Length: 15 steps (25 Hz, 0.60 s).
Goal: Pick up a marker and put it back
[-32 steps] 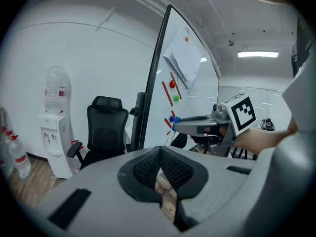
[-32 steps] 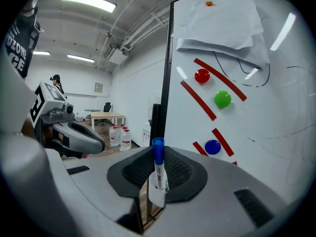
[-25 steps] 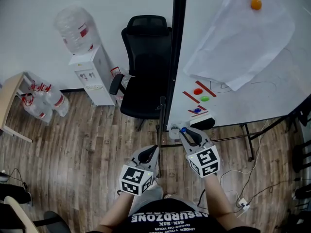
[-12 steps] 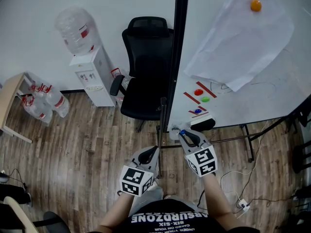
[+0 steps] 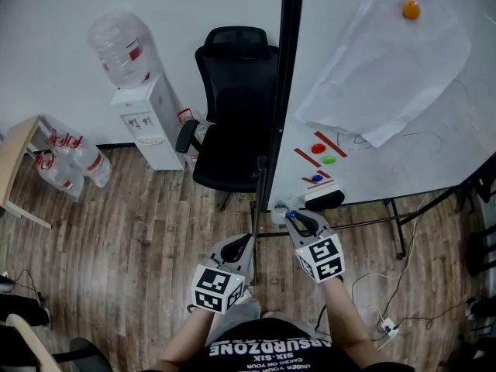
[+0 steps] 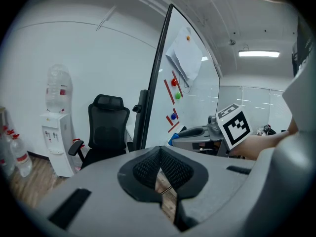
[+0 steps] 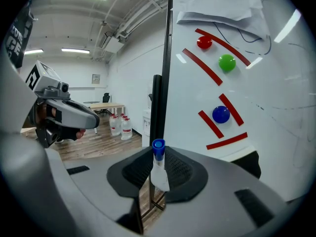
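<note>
My right gripper [image 7: 159,177] is shut on a white marker [image 7: 158,168] with a blue cap, which stands up between the pads. In the head view that right gripper [image 5: 292,216] hangs just below the whiteboard's [image 5: 387,130] lower left corner, with the marker's blue cap [image 5: 290,215] at its tip. The black eraser [image 5: 324,197] on the board's ledge lies just to its right. My left gripper [image 5: 249,240] hangs lower and to the left over the wooden floor. Its jaws [image 6: 159,168] are shut with nothing between them.
Red [image 5: 318,147], green [image 5: 328,160] and blue [image 5: 315,178] magnets sit among red strips on the board. An orange magnet [image 5: 411,9] pins a paper sheet [image 5: 380,68]. A black post [image 5: 283,91], an office chair [image 5: 231,115], a water dispenser [image 5: 146,118] and bottles [image 5: 74,165] stand around.
My right gripper has drawn back slightly from the board's ledge, toward me, with the marker in it. The left gripper has not moved.
</note>
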Each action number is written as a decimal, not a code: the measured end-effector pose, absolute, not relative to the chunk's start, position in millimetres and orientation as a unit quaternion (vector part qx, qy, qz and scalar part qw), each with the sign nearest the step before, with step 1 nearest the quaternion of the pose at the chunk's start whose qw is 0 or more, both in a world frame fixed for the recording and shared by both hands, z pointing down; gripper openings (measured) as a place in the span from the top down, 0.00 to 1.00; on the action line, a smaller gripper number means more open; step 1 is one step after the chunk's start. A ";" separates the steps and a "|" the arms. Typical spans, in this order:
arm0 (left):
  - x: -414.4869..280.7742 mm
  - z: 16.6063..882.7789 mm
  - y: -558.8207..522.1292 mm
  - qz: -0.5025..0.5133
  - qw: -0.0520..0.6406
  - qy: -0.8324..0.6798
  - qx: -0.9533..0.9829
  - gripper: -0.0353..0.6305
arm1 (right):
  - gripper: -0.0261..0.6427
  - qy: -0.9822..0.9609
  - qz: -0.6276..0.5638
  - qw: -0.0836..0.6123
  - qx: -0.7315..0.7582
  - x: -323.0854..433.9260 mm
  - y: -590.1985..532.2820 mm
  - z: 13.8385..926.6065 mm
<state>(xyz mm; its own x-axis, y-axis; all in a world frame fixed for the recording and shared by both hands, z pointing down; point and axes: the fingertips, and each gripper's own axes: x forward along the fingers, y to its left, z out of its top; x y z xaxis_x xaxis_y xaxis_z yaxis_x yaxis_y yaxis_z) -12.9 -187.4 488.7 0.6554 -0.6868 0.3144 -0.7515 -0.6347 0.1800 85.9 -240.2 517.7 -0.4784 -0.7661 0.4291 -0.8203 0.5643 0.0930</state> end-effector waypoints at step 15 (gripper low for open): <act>-15.4 492.1 -187.4 0.114 0.152 -0.403 0.895 0.94 | 0.86 -0.857 0.071 0.228 0.456 84.7 -240.7 532.3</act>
